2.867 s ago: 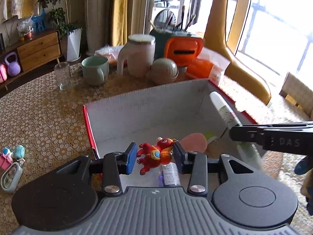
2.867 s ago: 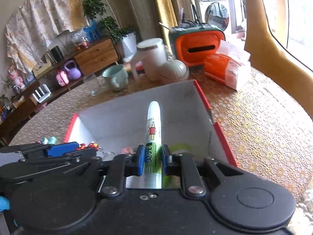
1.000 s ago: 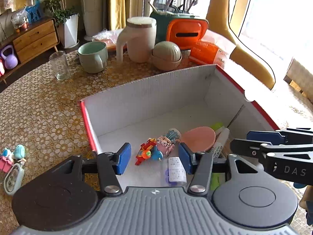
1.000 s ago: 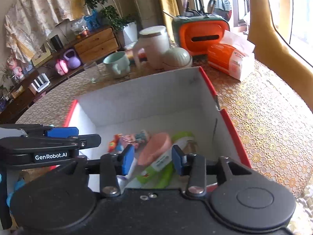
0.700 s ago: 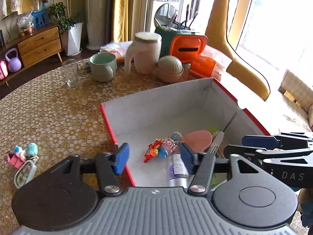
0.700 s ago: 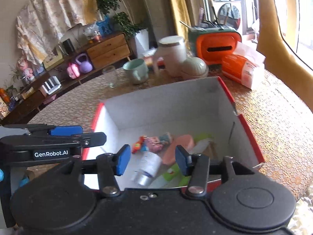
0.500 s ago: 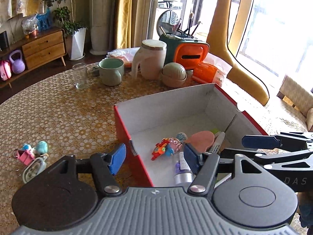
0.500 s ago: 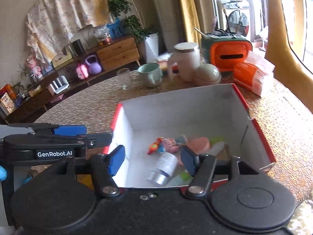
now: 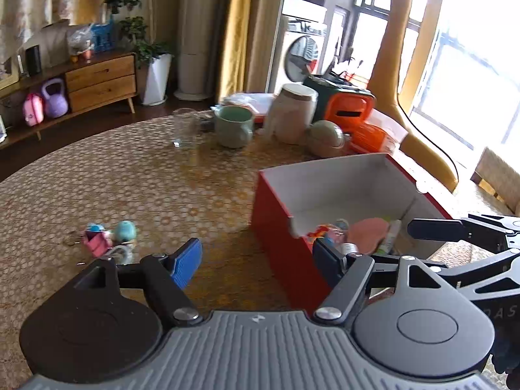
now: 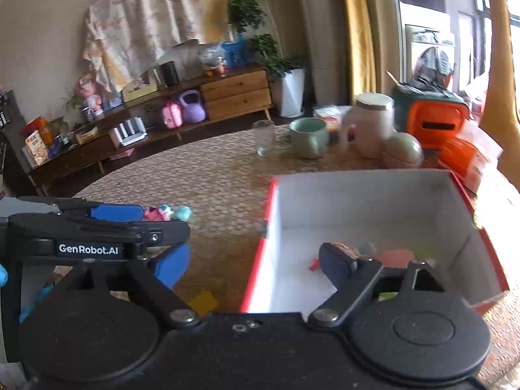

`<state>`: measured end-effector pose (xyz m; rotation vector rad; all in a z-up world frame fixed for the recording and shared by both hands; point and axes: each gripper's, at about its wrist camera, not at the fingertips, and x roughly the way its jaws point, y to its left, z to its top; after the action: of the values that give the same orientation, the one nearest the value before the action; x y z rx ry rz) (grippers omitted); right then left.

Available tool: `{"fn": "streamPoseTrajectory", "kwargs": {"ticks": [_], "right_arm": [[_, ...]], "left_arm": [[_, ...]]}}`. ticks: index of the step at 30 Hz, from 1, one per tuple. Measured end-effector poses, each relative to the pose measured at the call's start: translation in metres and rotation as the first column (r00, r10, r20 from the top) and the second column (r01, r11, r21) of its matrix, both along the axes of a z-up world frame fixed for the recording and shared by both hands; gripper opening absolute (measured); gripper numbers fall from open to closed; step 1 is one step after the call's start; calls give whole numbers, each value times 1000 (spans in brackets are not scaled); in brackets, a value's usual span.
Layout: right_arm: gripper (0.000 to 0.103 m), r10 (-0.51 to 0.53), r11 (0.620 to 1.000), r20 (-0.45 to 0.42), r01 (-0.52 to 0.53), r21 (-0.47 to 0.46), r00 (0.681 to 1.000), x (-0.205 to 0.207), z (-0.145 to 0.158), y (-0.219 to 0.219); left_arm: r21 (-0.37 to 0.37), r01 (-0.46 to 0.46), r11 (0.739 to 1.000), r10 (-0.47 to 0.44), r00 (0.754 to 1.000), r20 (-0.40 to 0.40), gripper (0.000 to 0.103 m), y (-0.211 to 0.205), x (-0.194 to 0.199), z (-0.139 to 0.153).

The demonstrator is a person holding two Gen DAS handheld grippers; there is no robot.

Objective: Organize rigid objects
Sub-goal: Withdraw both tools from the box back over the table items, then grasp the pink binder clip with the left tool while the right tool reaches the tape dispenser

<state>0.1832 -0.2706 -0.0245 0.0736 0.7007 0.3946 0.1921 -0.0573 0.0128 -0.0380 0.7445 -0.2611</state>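
Observation:
A red box with a white inside [image 9: 276,214] [image 10: 373,191] stands on the round table. It holds a red toy figure [image 9: 320,229], a pink round piece [image 9: 370,227] and a white-and-green marker [image 9: 390,235]. My left gripper [image 9: 258,261] is open and empty, level with the box's left wall. My right gripper [image 10: 253,265] is open and empty over the box's near left corner. A cluster of small pink and teal toys [image 9: 107,237] [image 10: 165,213] lies on the table left of the box.
At the table's far side stand a clear glass [image 9: 183,126], a green mug [image 9: 234,125], a beige jug [image 9: 297,112], a round lidded pot [image 9: 326,133], an orange-and-green case [image 9: 346,107] and an orange tissue pack [image 9: 373,138]. A small yellow piece [image 10: 203,300] lies near the box.
Both grippers have let go of their objects, the red toy and the marker, into the box, opened wide, pulled back and swung left. The loose toys on the left came closer into view.

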Motion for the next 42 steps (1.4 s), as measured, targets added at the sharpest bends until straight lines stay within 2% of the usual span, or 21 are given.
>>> {"fn": "streamPoseTrajectory", "kwargs": {"ticks": [2, 13, 19, 21, 22, 30, 42], "right_arm": [[89, 22, 1000, 6, -22, -1, 1000, 2, 0, 13], [91, 122, 992, 4, -122, -32, 993, 13, -10, 77], [91, 162, 985, 0, -162, -62, 987, 19, -18, 107], [91, 171, 983, 1, -171, -68, 985, 22, -21, 115], [91, 180, 981, -4, -179, -70, 984, 25, -23, 119], [91, 236, 963, -11, -235, -132, 972, 37, -38, 151], [91, 315, 929, -62, -321, -185, 947, 62, -70, 187]], "left_arm": [[4, -20, 1000, 20, 1000, 7, 83, 12, -2, 0], [-40, -134, 990, 134, 991, 1, 85, 81, 2, -6], [-32, -196, 980, 196, 981, 3, 88, 107, 11, -15], [-26, -219, 975, 219, 976, 6, 102, 114, 14, -19], [-22, -233, 972, 233, 972, 11, 103, 117, 16, -21], [-29, -297, 954, 297, 955, 2, 103, 144, 33, -43], [1, -361, 932, 361, 931, -47, 103, 164, 72, -95]]}}
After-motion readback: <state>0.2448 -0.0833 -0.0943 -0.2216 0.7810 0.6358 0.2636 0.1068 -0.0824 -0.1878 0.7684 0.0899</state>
